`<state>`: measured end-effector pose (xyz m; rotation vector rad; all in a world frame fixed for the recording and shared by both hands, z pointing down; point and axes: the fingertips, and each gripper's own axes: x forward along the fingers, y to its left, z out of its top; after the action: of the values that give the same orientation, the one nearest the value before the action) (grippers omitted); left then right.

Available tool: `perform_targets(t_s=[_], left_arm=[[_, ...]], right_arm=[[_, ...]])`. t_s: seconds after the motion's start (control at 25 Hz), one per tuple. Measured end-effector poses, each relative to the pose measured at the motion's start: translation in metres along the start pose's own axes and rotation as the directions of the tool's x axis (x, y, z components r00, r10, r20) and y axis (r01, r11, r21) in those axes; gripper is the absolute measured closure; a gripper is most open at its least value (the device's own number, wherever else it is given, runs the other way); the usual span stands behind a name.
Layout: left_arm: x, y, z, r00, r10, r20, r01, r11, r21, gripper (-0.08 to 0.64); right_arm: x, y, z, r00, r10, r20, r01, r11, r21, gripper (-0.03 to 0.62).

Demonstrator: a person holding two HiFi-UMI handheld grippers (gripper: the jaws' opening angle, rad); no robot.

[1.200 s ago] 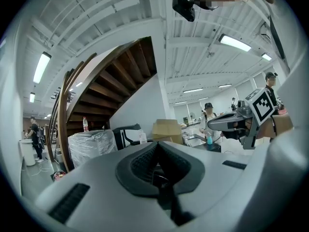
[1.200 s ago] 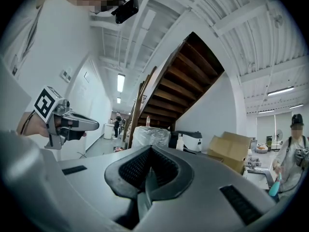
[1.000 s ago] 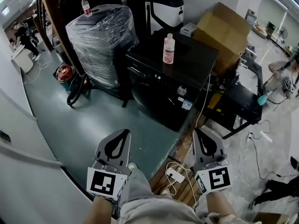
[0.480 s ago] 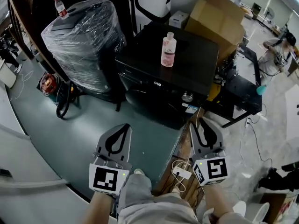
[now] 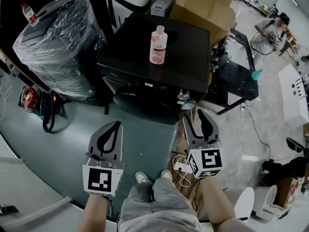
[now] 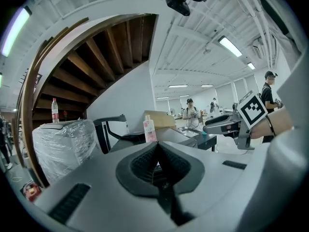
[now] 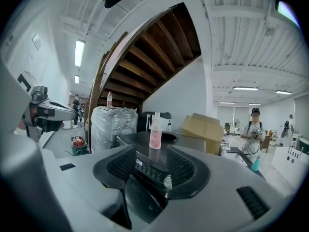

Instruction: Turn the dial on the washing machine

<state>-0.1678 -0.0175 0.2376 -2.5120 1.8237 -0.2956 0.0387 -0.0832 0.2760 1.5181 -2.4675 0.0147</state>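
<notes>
The black front-loading washing machine (image 5: 159, 66) stands ahead of the person, between a plastic-wrapped appliance (image 5: 58, 47) on its left and a low black table (image 5: 236, 79) on its right, with a cardboard box (image 5: 203, 6) behind it. Its silver dial (image 5: 182, 95) sits at the right end of the front control panel, next to a lit display. A pink bottle (image 5: 157, 46) stands upright on the machine's top. Both grippers are held low and near the person's body, well apart from the machine and touching nothing on it. The left gripper (image 5: 116, 125) is clenched, its jaws meeting at the tips with nothing caught between them. The right gripper (image 5: 200, 116) has its jaws parted and opening, and nothing lies between the pads; in the right gripper view the control panel and the dial show far off through the gap. A white power strip (image 5: 182, 167) lies on the floor just beside the right gripper, near the person's shoes.
</notes>
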Motion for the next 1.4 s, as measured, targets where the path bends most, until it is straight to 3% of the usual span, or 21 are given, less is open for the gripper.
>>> perform_targets(t_s=[0.2, 1.0, 1.16, 1.28, 1.4], left_arm=[[0.025, -0.001, -0.010, 1.000, -0.023, 0.012, 0.023, 1.000, 0.004, 0.541], [0.133, -0.009, -0.102, 0.999, -0.023, -0.022, 0.024, 0.998, 0.056, 0.541], [0.148, -0.012, -0.125, 0.998, -0.046, -0.046, 0.051, 0.994, 0.100, 0.541], [0.157, -0.012, -0.130, 0.999, -0.023, -0.036, 0.025, 0.999, 0.045, 0.541], [0.164, -0.012, -0.142, 0.999, -0.026, -0.047, 0.028, 0.999, 0.046, 0.541]], right_arm=[[0.021, -0.011, -0.019, 0.998, -0.050, -0.027, 0.050, 0.999, -0.001, 0.352], [0.115, -0.057, -0.127, 0.991, -0.108, -0.076, 0.107, 0.994, -0.018, 0.320], [0.129, -0.060, -0.144, 0.991, -0.114, -0.077, 0.112, 0.993, -0.024, 0.313], [0.139, -0.061, -0.156, 0.989, -0.123, -0.079, 0.121, 0.992, -0.021, 0.304], [0.148, -0.064, -0.166, 0.985, -0.148, -0.083, 0.147, 0.989, -0.020, 0.298]])
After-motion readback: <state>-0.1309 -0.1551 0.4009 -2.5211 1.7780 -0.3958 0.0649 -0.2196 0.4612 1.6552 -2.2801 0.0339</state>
